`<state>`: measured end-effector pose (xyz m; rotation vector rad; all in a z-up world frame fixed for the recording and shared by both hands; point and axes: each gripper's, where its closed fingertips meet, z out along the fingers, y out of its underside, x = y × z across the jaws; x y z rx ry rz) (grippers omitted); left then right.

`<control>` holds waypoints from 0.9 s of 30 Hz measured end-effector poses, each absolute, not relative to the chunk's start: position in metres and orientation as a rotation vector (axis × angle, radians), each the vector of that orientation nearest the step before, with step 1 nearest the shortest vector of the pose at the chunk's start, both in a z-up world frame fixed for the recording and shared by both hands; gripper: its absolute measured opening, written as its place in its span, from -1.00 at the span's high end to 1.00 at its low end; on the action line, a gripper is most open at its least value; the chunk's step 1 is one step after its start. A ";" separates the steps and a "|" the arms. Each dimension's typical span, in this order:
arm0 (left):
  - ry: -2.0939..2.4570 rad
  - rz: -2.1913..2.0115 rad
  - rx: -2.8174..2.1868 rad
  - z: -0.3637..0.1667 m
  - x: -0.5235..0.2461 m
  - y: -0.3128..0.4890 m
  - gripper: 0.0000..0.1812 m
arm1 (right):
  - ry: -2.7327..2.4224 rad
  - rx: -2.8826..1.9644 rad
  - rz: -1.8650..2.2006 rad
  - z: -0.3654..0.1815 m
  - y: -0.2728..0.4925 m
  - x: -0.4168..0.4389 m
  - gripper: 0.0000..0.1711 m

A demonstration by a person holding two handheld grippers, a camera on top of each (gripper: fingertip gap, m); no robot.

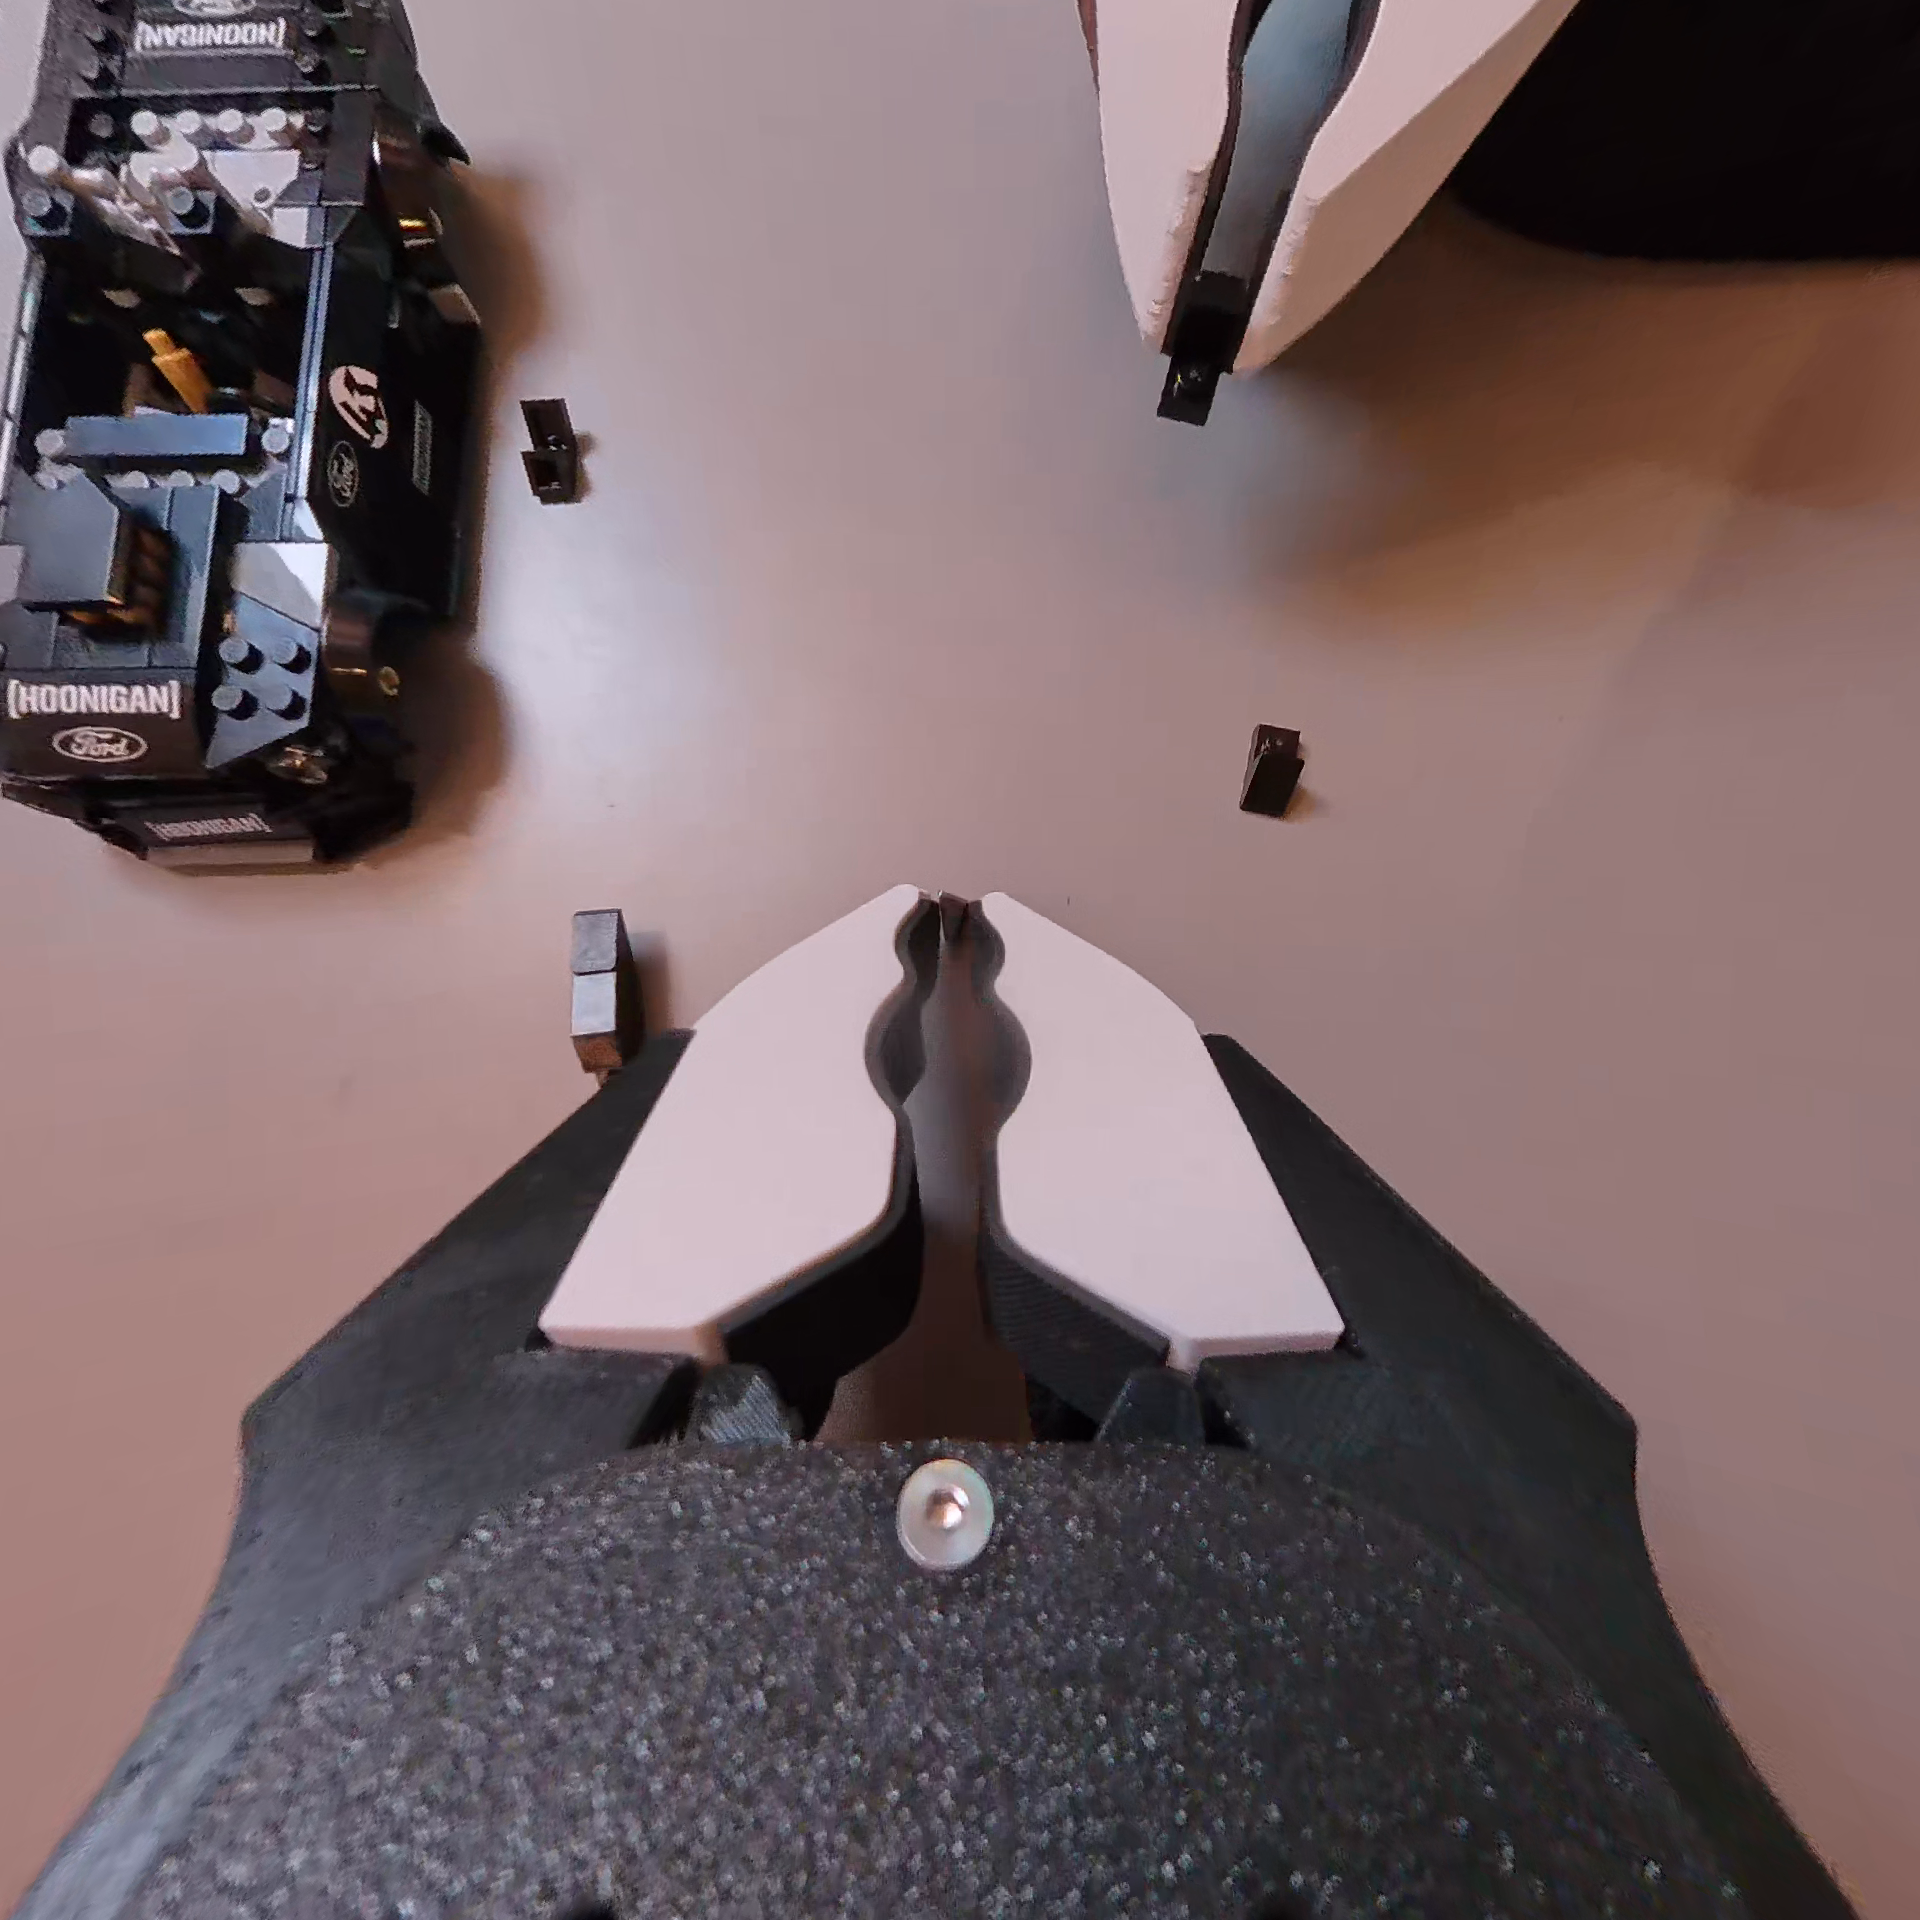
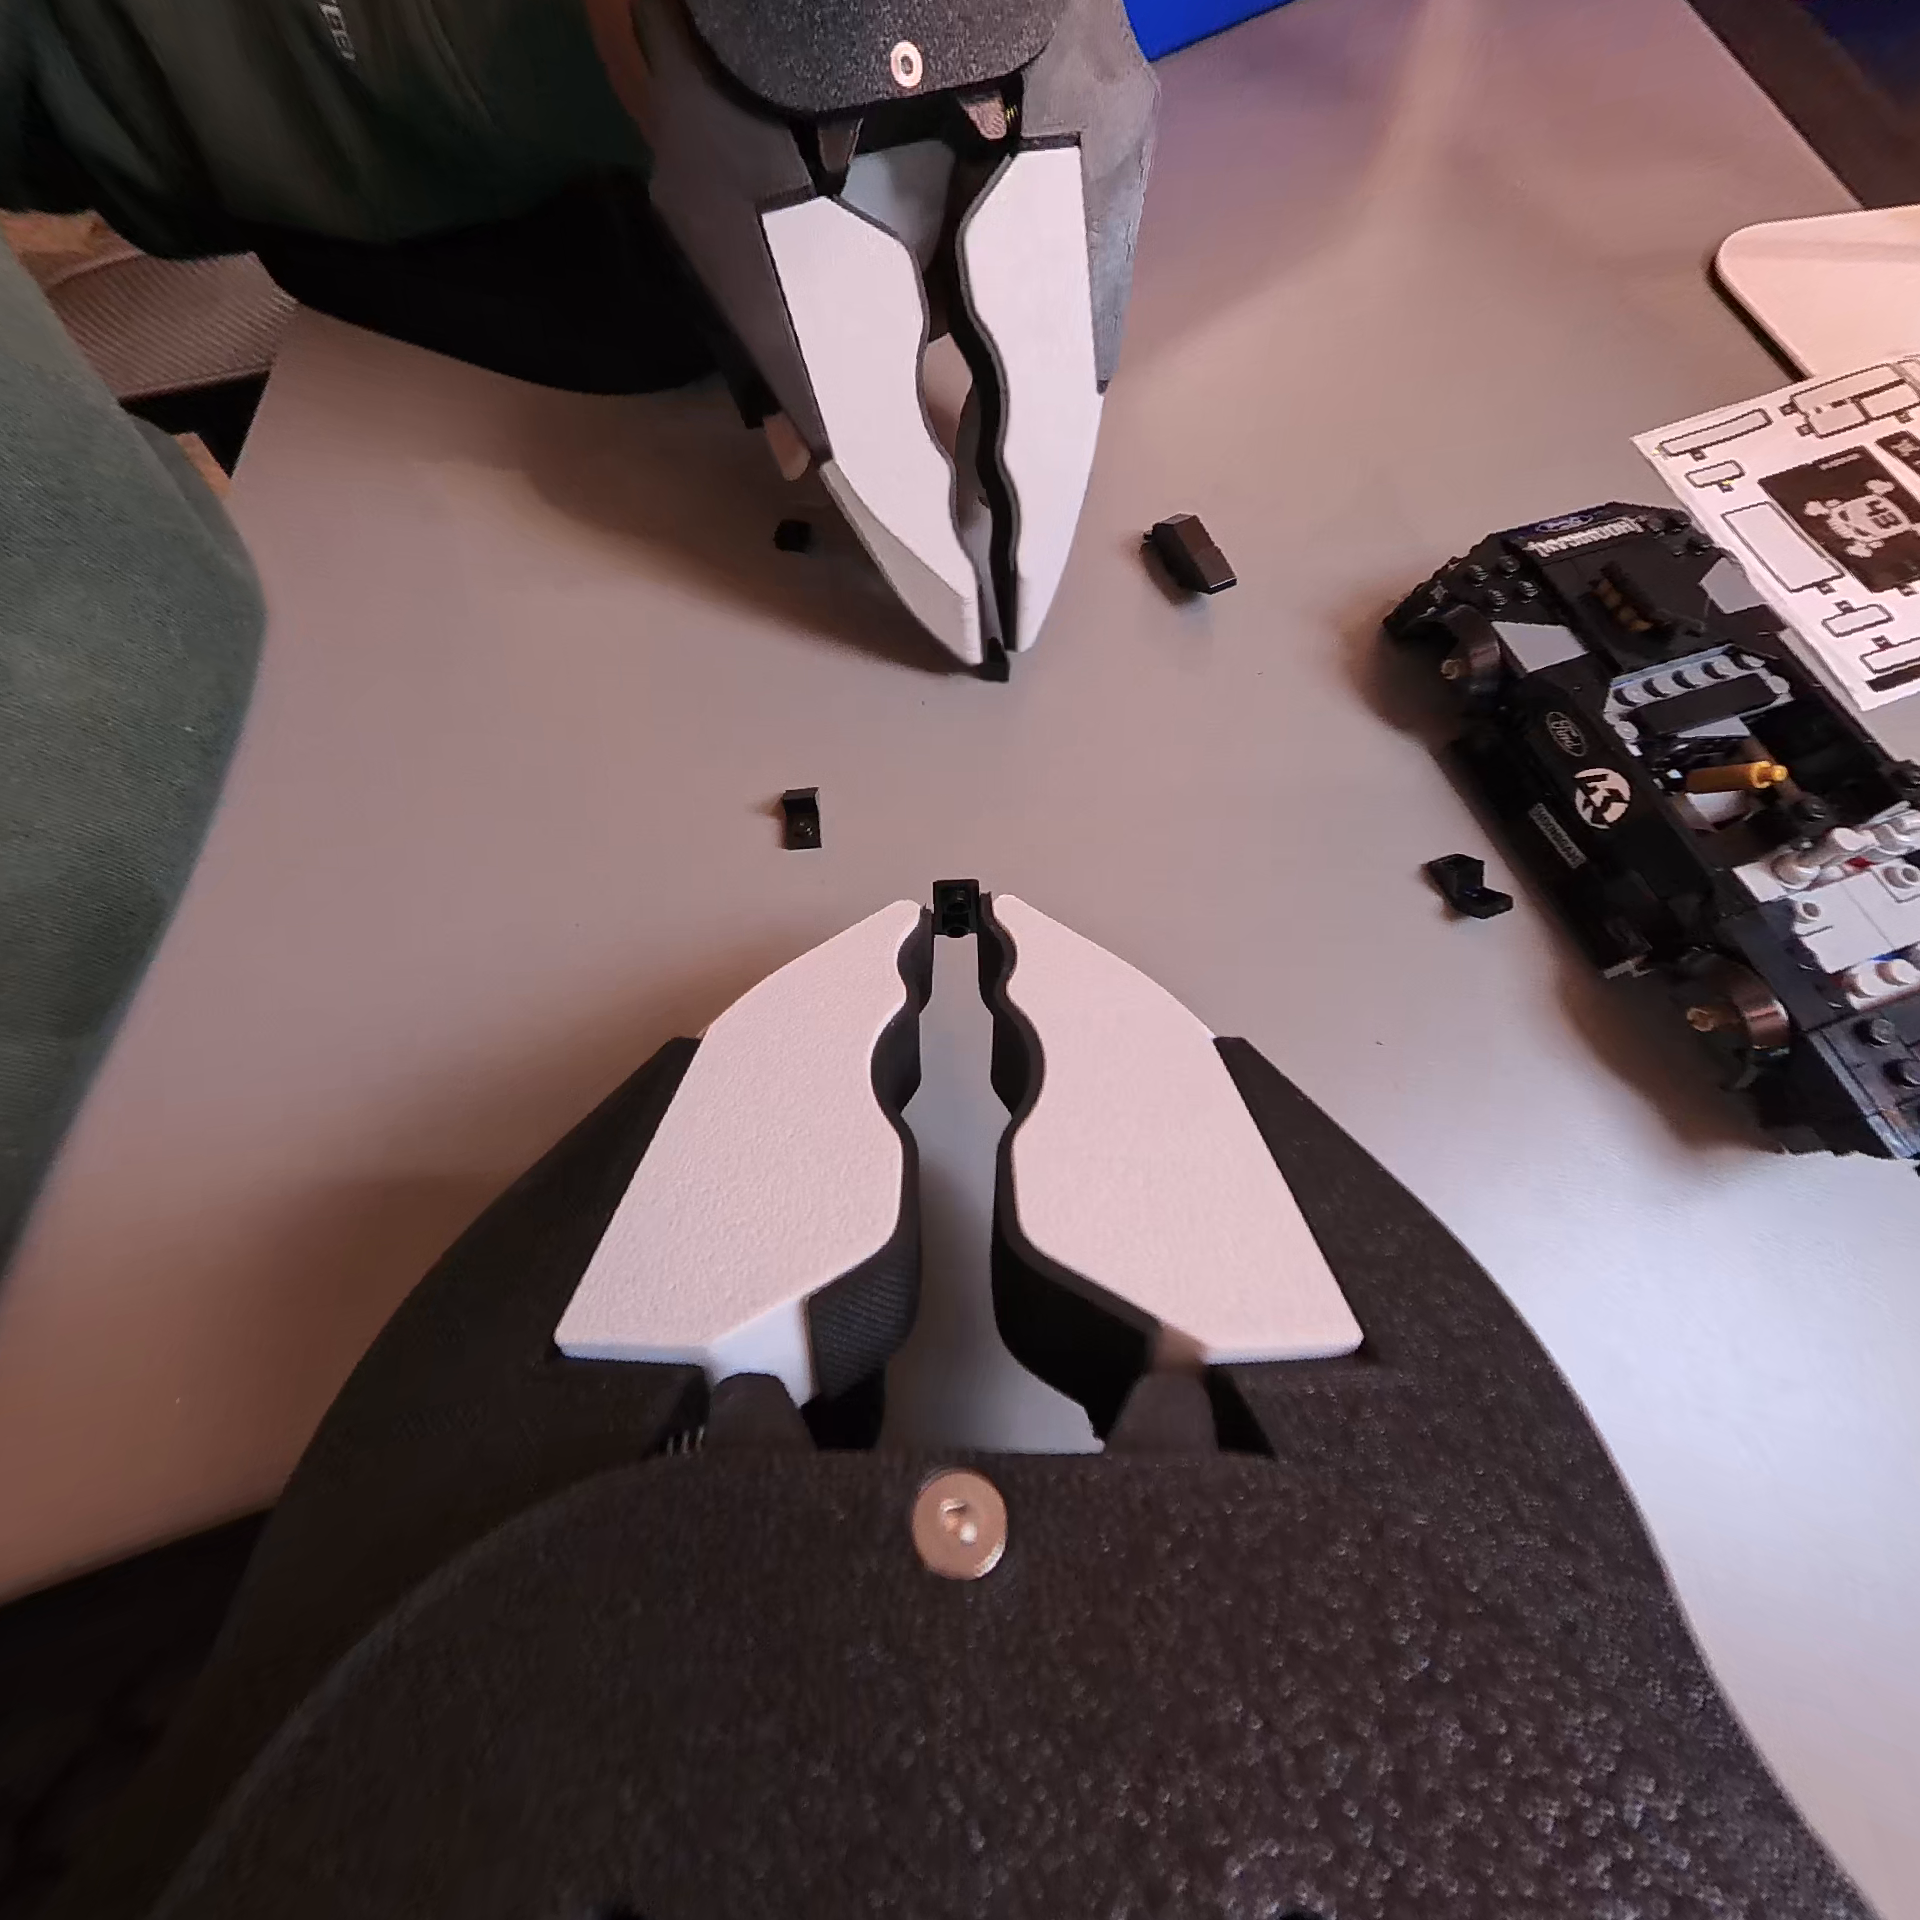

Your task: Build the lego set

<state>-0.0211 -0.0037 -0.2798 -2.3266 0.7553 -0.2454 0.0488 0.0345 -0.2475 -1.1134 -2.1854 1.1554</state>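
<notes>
A: Open room around the black toy car [image 2: 1704,790]?

B: Plenty toward the middle of the bench [image 2: 1143,779]. Bare grey surface between the car and both grippers. Bench edge visible on the person's side, well away from the car, by a green sleeve [image 2: 114,665]. Another edge far beyond the car, at the top corner of the right wrist view.

A: Grippers?

B: Left gripper [image 1: 953,914] nearly closed, pinching a tiny dark piece [image 1: 952,906] at its tips, tips low over the bench, well apart from the car. Right gripper [image 2: 957,914] narrow, clamped on a small black brick [image 2: 956,906], facing the left one across the bare middle. Same brick [image 1: 1195,379] seen from the left wrist view, poking out past the white fingers [image 1: 1340,208].

A: Loose parts near the car?

B: One small black clip piece [image 2: 1467,888] just beside the car's flank, nearest of all. A longer black sloped block [image 2: 1192,556] farther off, on the left gripper's side. Another small black bracket [image 2: 802,818] well apart from the car, between the two grippers and a little aside. One more tiny black bit [image 2: 794,534] behind the left gripper, partly hidden.

A: Anything crowding the car itself?

B: White sticker sheet [image 2: 1808,520] overlapping its far end. Pale rounded tray or plate [image 2: 1829,281] beyond that, cut off by the frame. Car roofless, studs and a yellow pin [image 2: 1039,774] showing inside.
</notes>
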 end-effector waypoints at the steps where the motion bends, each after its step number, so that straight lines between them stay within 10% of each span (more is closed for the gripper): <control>1: 0.770 -0.223 -2.322 -0.280 -0.021 -0.004 0.94 | -2.186 -1.115 1.155 -0.248 0.035 0.049 0.91; 27: 0.707 -0.284 -2.314 -0.277 -0.017 -0.015 0.81 | -2.133 -1.122 1.115 -0.237 0.031 0.060 0.91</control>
